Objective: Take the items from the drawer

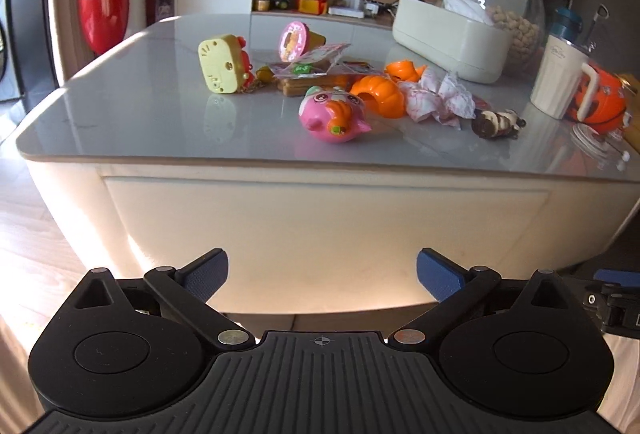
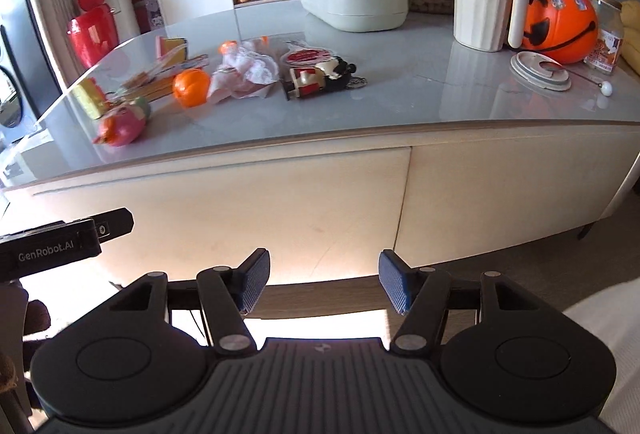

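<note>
The cream-coloured flat drawer front sits closed below the edge of the glossy grey tabletop, with a second panel beside it across a vertical seam; whatever is inside is hidden, so I cannot tell what remains to be taken. The front looks stiff, smooth and handle-free, probably slippery for rubbery pads, so the likeliest purchase is its lower lip, or the narrow gap under the tabletop edge, pulling straight out rather than pinching the face. On the tabletop lie small toys that seem light and easy: a soft pink squishy pig toy, an orange plastic pumpkin shell, a yellow cat-faced toy box and a crumpled pink-and-white paper wrapper that would crush under any squeeze. The left tongs hang released, blue pads wide apart, empty, level and low, facing the drawer front squarely from near it. The right tongs are likewise spread and empty, aimed at the same panel close to the seam, tilted slightly upward, with the left tool's black body visible just beside them
</note>
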